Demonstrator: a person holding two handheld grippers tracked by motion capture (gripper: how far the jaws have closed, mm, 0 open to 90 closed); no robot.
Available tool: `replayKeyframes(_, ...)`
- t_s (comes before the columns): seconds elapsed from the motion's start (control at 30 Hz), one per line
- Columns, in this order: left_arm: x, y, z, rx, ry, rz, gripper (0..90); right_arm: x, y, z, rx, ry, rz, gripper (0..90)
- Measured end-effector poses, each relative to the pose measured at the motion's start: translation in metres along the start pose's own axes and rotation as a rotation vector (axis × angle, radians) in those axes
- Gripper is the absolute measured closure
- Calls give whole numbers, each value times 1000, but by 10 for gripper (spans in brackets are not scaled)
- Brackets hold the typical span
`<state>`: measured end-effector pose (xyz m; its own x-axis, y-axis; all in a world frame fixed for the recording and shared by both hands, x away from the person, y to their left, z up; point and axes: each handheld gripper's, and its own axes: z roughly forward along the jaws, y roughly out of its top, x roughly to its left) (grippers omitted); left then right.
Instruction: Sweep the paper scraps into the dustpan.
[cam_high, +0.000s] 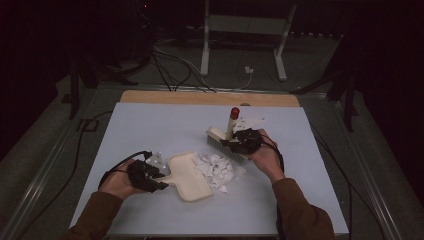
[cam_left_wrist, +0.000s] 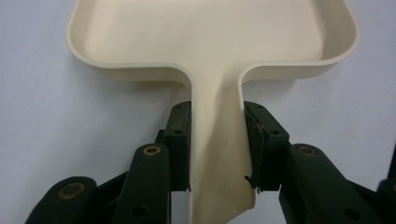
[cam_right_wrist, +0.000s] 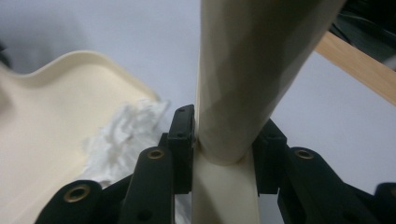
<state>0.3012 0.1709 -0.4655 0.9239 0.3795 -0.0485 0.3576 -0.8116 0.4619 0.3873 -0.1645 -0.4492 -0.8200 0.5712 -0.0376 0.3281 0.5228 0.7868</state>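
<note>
Sweeping step: left gripper clamped on dustpan handle, right gripper clamped on brush. Next: push paper scraps into the pan.

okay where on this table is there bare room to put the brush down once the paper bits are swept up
Bare room: the far-left stretch of the table beyond the dustpan, the right side past the right gripper, and the near edge in front of the dustpan. It is crowded in the middle, where the paper scraps lie between dustpan and brush.
</note>
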Motion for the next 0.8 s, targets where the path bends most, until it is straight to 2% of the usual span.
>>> replayKeyframes(0.1,-3,0,-1,5,-6,12,663,-3,-4,-9,0,-42,43,666)
replayKeyframes(0.27,-6,1,-1,10,-7,22,662,-5,-15,-19,37,-121,98,666)
replayKeyframes(0.33,-7,1,0,11,-6,21,662,-4,-21,-23,52,-151,136,666)
replayKeyframes(0.43,-8,3,2,13,-4,19,662,0,-26,-28,94,-231,203,666)
replayKeyframes(0.5,-8,4,4,15,-5,20,662,4,-30,-29,106,-299,220,666)
replayKeyframes(0.57,-8,4,5,10,-2,10,662,8,-32,-29,116,-330,248,665)
replayKeyframes(0.67,-7,6,7,11,4,3,662,15,-34,-27,103,-351,266,666)
replayKeyframes(0.8,-8,8,10,15,3,1,662,29,-31,-22,112,-365,238,666)
